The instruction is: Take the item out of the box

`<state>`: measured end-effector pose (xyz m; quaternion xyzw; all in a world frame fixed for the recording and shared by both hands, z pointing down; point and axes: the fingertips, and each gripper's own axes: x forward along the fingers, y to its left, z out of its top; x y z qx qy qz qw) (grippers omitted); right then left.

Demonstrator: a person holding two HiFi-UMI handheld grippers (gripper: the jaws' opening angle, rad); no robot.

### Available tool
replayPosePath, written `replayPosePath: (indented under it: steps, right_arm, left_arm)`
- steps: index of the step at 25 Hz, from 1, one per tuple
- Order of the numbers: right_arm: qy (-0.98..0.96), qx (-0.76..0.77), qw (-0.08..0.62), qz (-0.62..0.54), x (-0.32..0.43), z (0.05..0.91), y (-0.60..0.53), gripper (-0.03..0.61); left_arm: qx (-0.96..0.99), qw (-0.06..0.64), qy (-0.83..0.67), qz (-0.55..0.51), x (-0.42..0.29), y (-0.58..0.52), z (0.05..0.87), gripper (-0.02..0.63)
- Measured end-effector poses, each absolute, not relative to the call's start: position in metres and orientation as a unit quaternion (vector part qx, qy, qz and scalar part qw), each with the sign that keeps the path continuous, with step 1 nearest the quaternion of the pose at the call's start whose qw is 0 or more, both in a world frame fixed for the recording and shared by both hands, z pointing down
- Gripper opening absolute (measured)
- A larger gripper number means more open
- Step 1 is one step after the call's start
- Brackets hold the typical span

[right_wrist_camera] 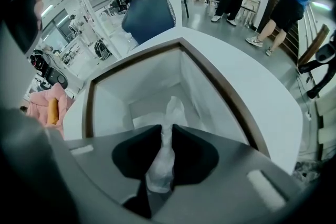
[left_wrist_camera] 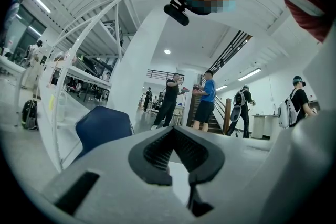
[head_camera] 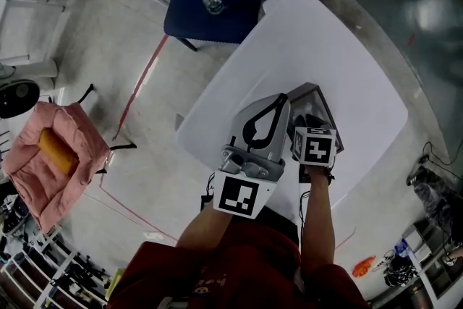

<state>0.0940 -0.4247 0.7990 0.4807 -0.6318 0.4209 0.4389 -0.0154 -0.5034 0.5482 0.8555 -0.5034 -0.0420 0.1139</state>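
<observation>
Grasping item (right_wrist_camera: pixel 170 112) | right tool (right_wrist_camera: pixel 167 129) clenched on white bagged item, low inside box (right_wrist_camera: pixel 134 62) on surface (right_wrist_camera: pixel 252 97) | left tool (left_wrist_camera: pixel 174 132) closed, empty, held level | next: lift straight up, clearing box walls without losing grip.

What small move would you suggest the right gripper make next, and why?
Probably lift the right gripper straight up: its jaws pinch the white crumpled item, which reaches down inside the open box, so a gentle rise should draw it clear of the walls.
</observation>
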Motion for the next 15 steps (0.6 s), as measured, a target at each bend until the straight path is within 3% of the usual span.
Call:
replayPosePath:
  steps: [15]
  right_arm:
    - [-0.637, 0.496, 0.413, 0.421, 0.089, 0.792, -0.421, 0.017]
  left_arm:
    - [0.86, 0.103, -0.498, -0.044, -0.014, -0.493, 0.534, 0.002]
